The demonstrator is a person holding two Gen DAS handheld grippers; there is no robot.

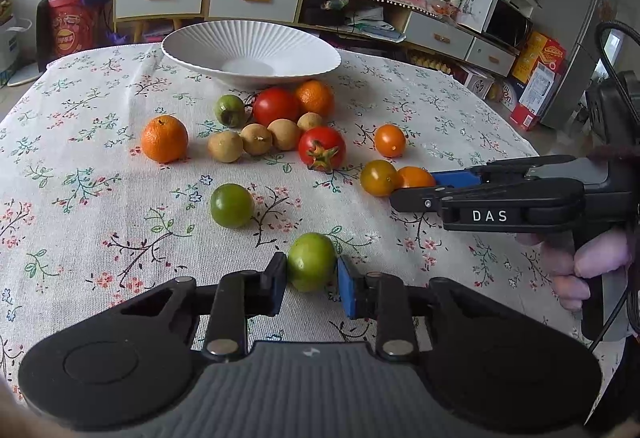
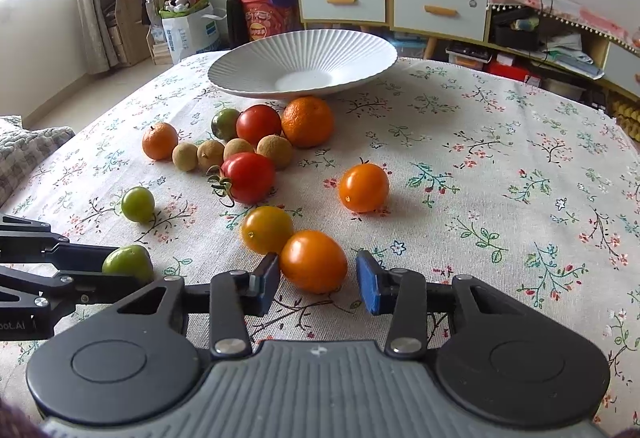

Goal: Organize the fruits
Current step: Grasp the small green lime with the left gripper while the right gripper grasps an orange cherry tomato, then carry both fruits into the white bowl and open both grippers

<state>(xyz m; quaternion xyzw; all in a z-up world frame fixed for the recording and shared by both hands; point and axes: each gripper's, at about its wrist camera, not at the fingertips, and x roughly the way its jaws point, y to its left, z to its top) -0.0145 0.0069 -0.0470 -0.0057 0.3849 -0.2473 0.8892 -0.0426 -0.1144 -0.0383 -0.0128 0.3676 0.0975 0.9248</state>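
Observation:
A white ribbed bowl [image 1: 252,50] stands empty at the far side of the floral tablecloth [image 1: 100,198]; it also shows in the right wrist view [image 2: 304,62]. Oranges, red tomatoes, longans and green and orange cherry tomatoes lie loose in front of it. My left gripper [image 1: 312,274] is shut on a green fruit [image 1: 311,261], both pads touching it on the cloth. My right gripper [image 2: 318,276] is open around an orange tomato [image 2: 313,261]; its left pad touches it, the right pad stands apart. The green fruit [image 2: 128,260] and left gripper show at the right wrist view's left edge.
A yellow-orange tomato [image 2: 267,229] touches the orange one from behind. Another orange tomato [image 2: 364,187] and a green one [image 1: 232,205] lie apart. Cabinets, shelves and boxes stand beyond the table. The right gripper body [image 1: 512,198] reaches in from the right in the left wrist view.

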